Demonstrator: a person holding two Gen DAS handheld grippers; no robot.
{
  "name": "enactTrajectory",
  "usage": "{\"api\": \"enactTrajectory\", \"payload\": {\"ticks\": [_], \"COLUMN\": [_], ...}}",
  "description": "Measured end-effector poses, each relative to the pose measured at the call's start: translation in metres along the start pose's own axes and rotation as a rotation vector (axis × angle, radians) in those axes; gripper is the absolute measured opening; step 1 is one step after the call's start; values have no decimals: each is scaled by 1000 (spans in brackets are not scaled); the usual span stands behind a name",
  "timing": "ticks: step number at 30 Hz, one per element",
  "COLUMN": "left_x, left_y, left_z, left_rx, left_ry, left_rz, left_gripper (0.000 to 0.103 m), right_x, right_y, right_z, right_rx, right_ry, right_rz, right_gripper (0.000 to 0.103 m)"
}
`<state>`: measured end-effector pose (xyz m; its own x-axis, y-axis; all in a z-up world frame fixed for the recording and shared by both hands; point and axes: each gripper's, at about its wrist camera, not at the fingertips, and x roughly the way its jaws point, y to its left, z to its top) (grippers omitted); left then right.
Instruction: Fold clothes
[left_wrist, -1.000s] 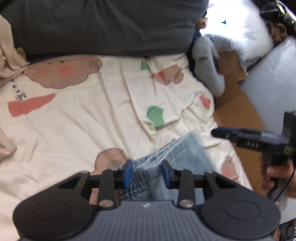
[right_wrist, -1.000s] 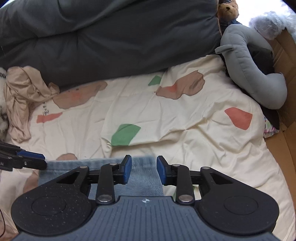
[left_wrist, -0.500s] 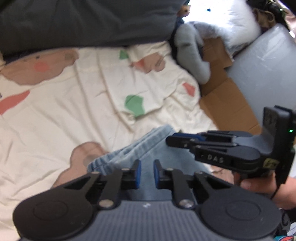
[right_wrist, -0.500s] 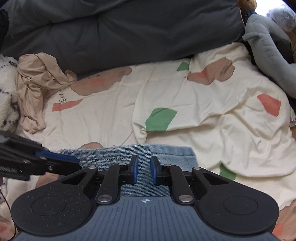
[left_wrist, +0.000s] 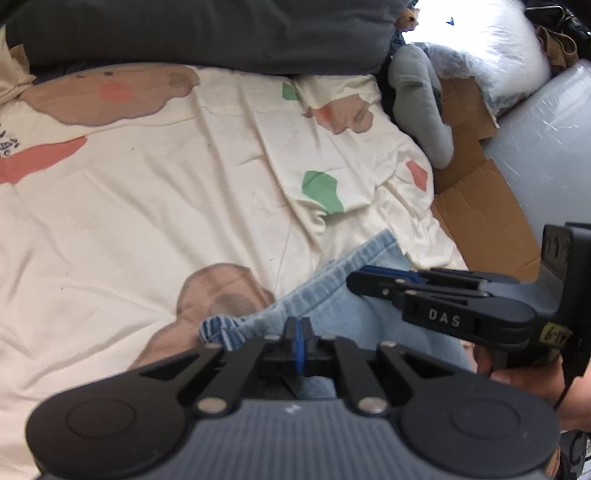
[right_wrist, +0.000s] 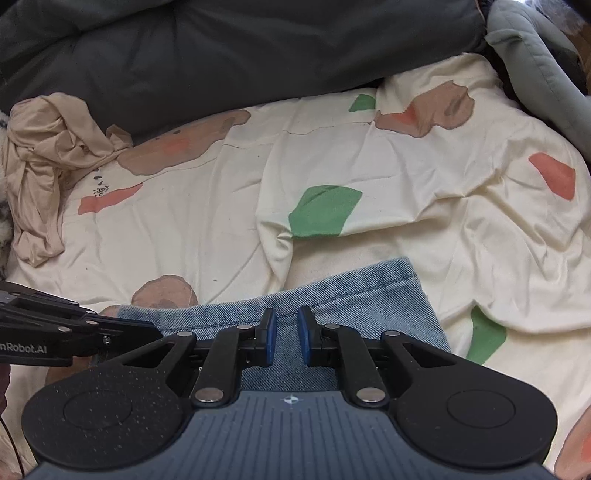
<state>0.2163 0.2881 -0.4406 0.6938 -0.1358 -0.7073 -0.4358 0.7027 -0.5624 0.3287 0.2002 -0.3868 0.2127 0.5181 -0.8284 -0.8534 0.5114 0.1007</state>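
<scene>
Over the patterned bedsheet (left_wrist: 147, 192), both grippers tilt down: left gripper (left_wrist: 298, 328) jaws clenched, right gripper (right_wrist: 287, 334) jaws closing around denim (right_wrist: 354, 299).

Denim garment (right_wrist: 354, 299) on patterned bedsheet (right_wrist: 207, 229)

Light-blue denim garment (right_wrist: 354, 306) lies flat on cream patterned bedsheet (right_wrist: 207, 229), stitched hem facing away, left corner (left_wrist: 218, 328) bunched.

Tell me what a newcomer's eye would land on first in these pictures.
First, the light-blue denim garment lying near the front of the cream patterned bedsheet, with both tools on it. The left tool is shut on its bunched edge; the right tool is closing over the flat denim. Behind, a crumpled beige garment lies by the dark duvet.
</scene>
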Motion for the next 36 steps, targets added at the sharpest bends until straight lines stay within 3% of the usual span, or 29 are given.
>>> {"api": "enactTrajectory", "payload": {"ticks": [3, 9, 12, 16, 22, 26, 30, 32, 34, 36], "left_x": [-10, -25, -20, -4, 5, 2, -8, -10, -11, -8], "left_y": [-10, -31, -40, -37, -28, -41, -58, -67, -76, -81], "left_z": [4, 0, -6, -11, -8, -8, -11, -17, -24, -31], "left_rx": [13, 53, 92, 103, 88, 108, 157, 201, 246, 278], "left_ry": [-2, 1, 10, 47, 80, 84, 81, 85, 89, 91], "left_rz": [-7, -54, -54, -12, 2, 43, 19, -5, -22, -22], "left_gripper": [3, 6, 9, 7, 3, 3, 10, 11, 14, 15], "right_x": [-17, -56, -58, -49, -29, -34, -54, -61, -65, -63], "right_y": [-9, -6, -11, -17, -29, -30, -32, -29, -27, -26], "right_z": [2, -17, -31, -44, -59, -62, -67, -73, -80, -86], "right_rx": [27, -109, -87, -67, 7, 20, -3, -48, -85, -92], "right_ry": [-16, -60, -68, -75, -93, -113, -149, -165, -172, -165], "right_rz": [37, 46, 22, -10, 21, 30, 32, 18, -6, -42], "right_gripper": [18, 21, 21, 21, 21, 21, 23, 30, 45, 47]}}
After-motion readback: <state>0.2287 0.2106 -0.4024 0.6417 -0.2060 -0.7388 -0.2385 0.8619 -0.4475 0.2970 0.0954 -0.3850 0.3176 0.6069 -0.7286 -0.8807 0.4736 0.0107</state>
